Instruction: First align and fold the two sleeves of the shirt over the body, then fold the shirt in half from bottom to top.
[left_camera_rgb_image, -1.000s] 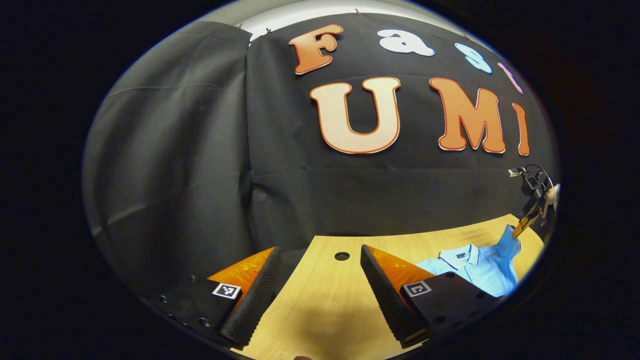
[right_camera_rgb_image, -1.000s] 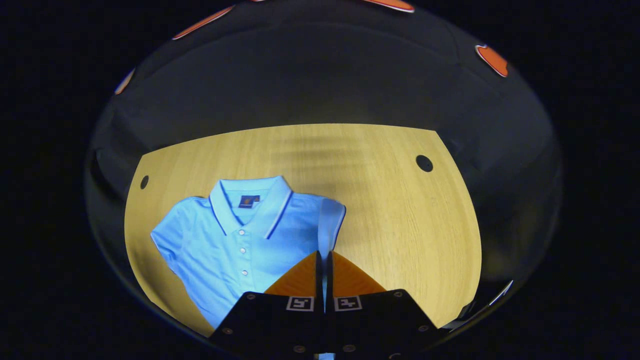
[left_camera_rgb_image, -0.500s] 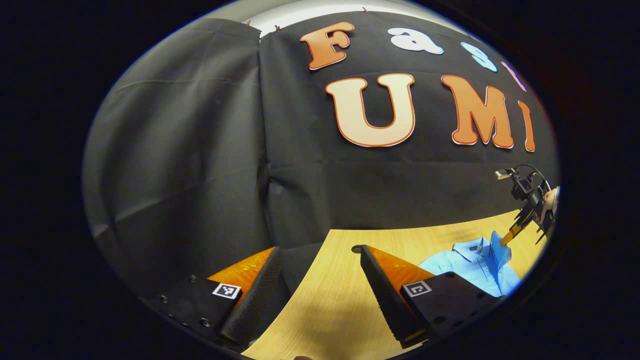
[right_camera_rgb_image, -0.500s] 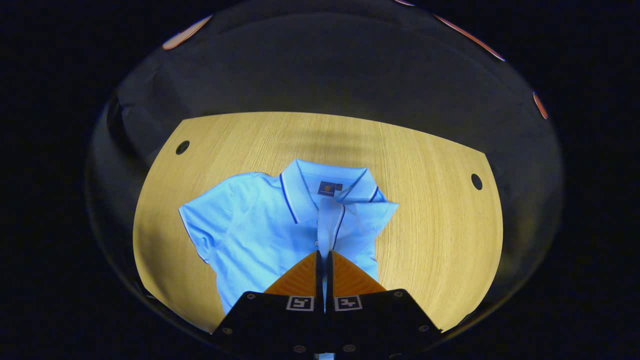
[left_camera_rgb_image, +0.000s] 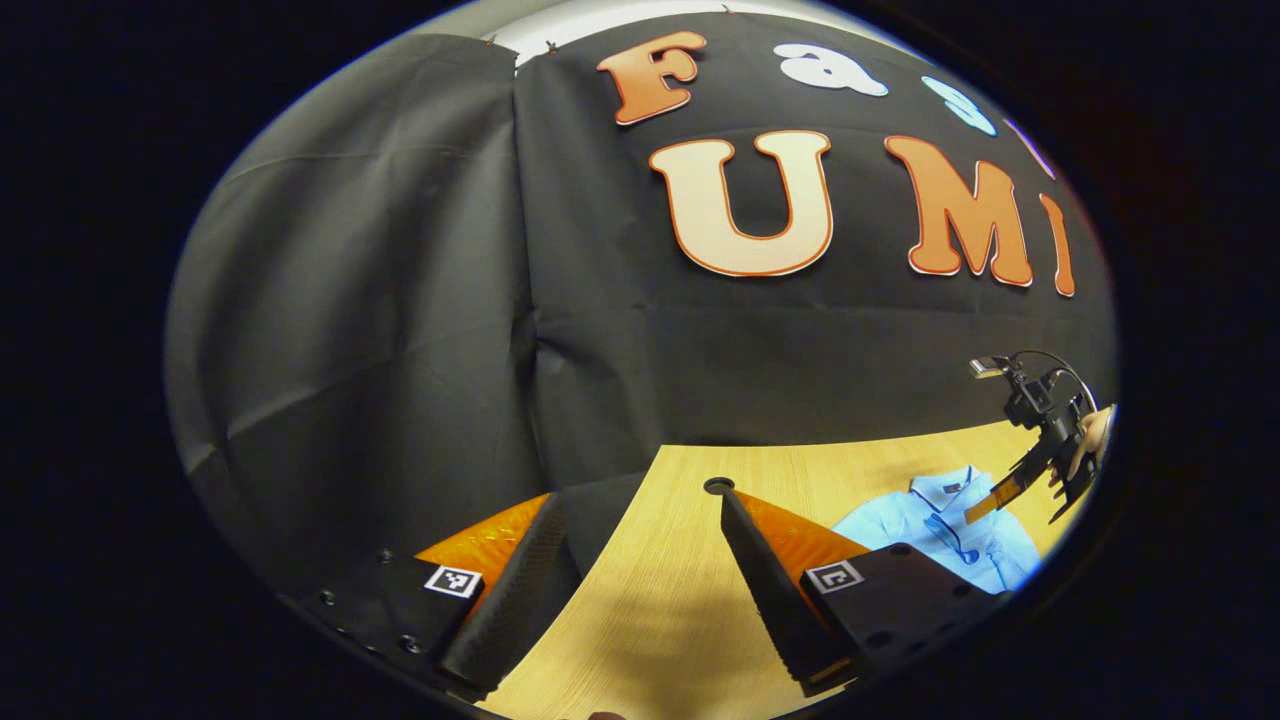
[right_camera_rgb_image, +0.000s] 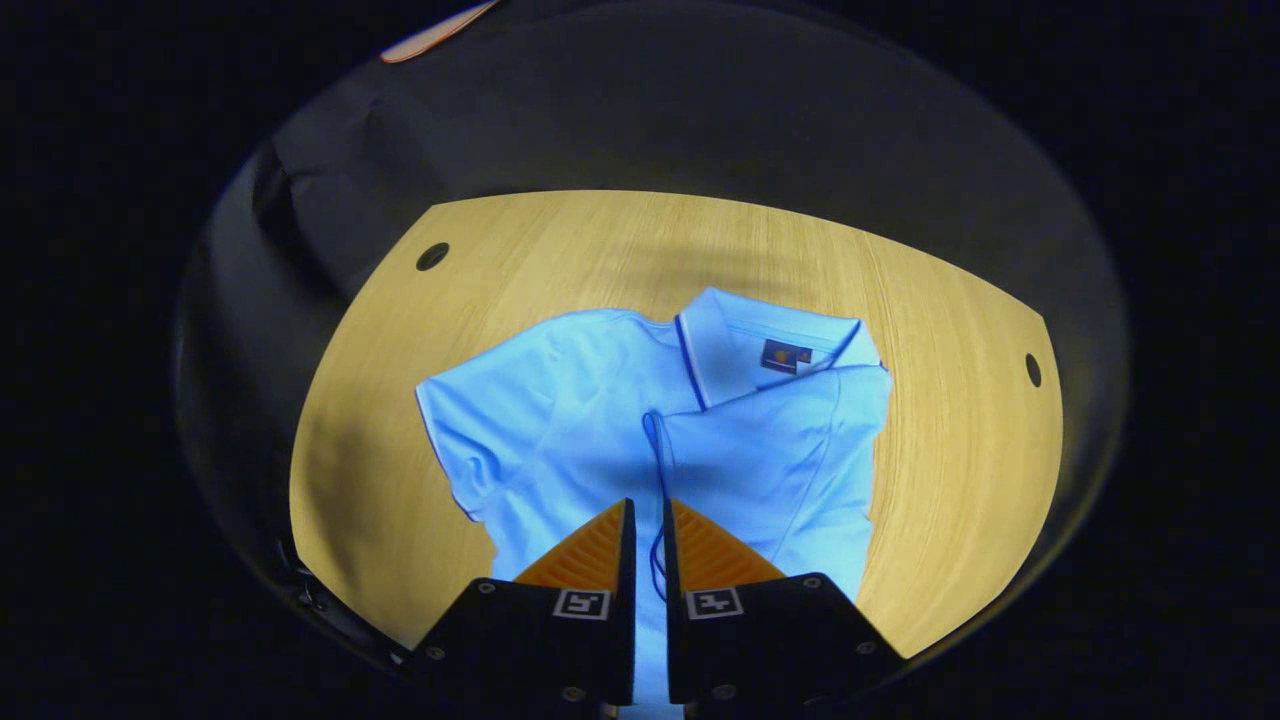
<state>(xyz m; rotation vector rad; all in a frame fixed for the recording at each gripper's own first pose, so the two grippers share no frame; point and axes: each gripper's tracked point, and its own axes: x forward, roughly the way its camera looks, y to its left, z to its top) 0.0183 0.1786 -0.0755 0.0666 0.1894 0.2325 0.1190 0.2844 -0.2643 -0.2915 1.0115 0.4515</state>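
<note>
The light-blue shirt (right_camera_rgb_image: 600, 420) lies flat on the table (right_camera_rgb_image: 950, 420) just ahead of the right gripper (right_camera_rgb_image: 648, 520), whose fingers pinch the trimmed cuff of one sleeve (right_camera_rgb_image: 780, 440) folded over the body. It looks soft, light and floppy, best taken by hems. The left gripper (left_camera_rgb_image: 640, 560) hovers spread and empty, the shirt well off to its right.

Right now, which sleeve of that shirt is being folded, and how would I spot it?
On the wooden table lies a light blue polo shirt. The right gripper pinches the sleeve already laid across the shirt's chest, below the collar. Unlike the other sleeve, which sticks out flat to the side, this one covers the buttons.
</note>
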